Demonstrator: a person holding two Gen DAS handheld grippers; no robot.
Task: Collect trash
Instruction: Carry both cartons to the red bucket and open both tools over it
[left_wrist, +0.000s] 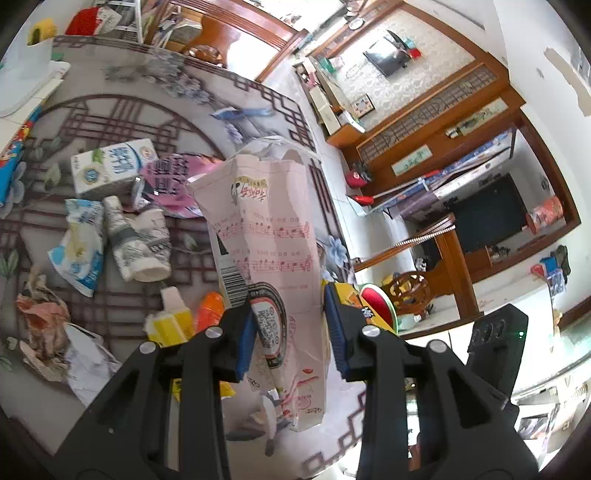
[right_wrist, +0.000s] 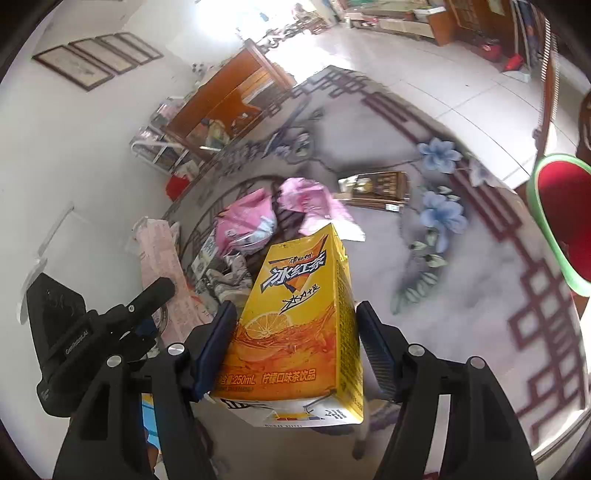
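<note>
My left gripper (left_wrist: 291, 332) is shut on a tall pink paper bag (left_wrist: 266, 229) printed with music notes, and holds it upright above the patterned rug (left_wrist: 122, 110). My right gripper (right_wrist: 295, 350) is shut on a yellow iced-tea carton (right_wrist: 299, 317), with the blue pads against its two sides. On the rug lie a white milk carton (left_wrist: 110, 166), a pink wrapper (left_wrist: 173, 184), a blue-and-white wrapper (left_wrist: 79, 243), a crushed paper cup (left_wrist: 140, 240), a small yellow box (left_wrist: 170, 317) and crumpled paper (left_wrist: 44, 332). The right wrist view shows pink wrappers (right_wrist: 251, 221) and a brown box (right_wrist: 376, 188) lying there too.
A red round thing with a green rim (right_wrist: 565, 214) stands at the rug's right edge. Wooden cabinets (left_wrist: 424, 122) and a dark television (left_wrist: 487, 214) line the far wall. White tiled floor (right_wrist: 424, 55) surrounds the rug. A wooden chair (left_wrist: 410, 291) stands near the red thing.
</note>
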